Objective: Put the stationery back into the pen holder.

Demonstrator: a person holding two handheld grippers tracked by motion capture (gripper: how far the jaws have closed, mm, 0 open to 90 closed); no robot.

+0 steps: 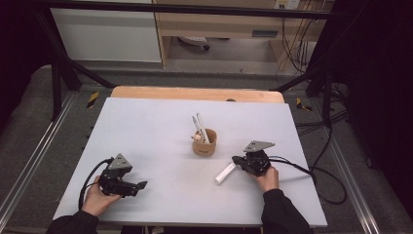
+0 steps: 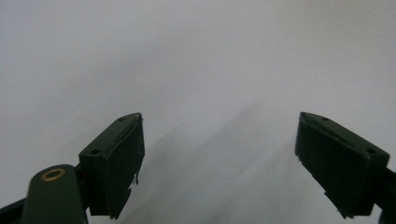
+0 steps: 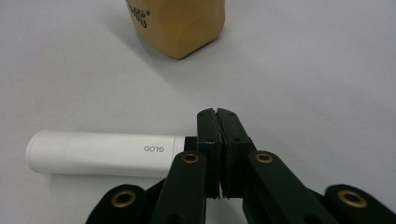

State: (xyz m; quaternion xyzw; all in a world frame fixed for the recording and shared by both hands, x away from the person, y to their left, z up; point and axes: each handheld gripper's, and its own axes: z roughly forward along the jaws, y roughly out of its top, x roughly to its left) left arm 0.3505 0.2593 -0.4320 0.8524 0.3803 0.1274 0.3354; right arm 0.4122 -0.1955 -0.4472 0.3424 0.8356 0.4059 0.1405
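At twelve o'clock, the tan cup (image 3: pixel 175 25) is cut off; closed jaws hide the white tube's (image 3: pixel 100 154) right end

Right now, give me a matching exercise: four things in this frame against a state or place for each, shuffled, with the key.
1. left gripper
2. right gripper
3. white tube
4. tan cup

A. lying flat on the table
B. jaws shut, empty
C. standing upright, holding white pens
D. jaws wide apart, empty

Pairs: 1-D, 2-B, 3-A, 4-C
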